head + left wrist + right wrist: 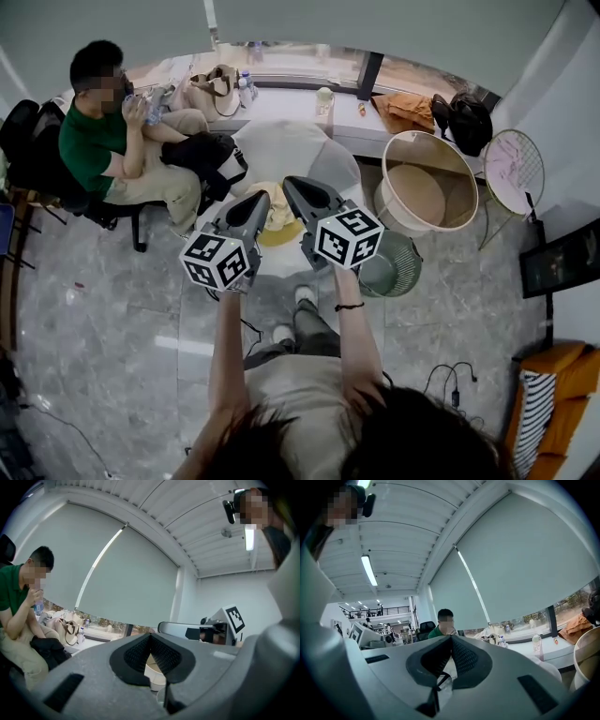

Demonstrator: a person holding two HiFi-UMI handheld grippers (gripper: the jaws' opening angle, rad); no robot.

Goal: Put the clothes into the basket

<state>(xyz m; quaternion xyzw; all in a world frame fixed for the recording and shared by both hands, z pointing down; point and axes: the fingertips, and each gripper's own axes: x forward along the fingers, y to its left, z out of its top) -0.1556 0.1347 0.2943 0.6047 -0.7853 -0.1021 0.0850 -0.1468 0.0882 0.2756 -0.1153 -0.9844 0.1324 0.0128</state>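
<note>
A yellowish garment lies on a small round white table in front of me in the head view. My left gripper and my right gripper are held side by side just above it, both pointing level toward the table. In the left gripper view the left gripper has its jaws met at the tips with nothing between them. The right gripper looks the same, shut and empty. A large cream round basket stands to the right of the table.
A green mesh bin stands on the floor by my right hand. A person in a green shirt sits on a chair to the left. A window ledge behind holds bags, bottles and an orange cloth. A round wire frame stands far right.
</note>
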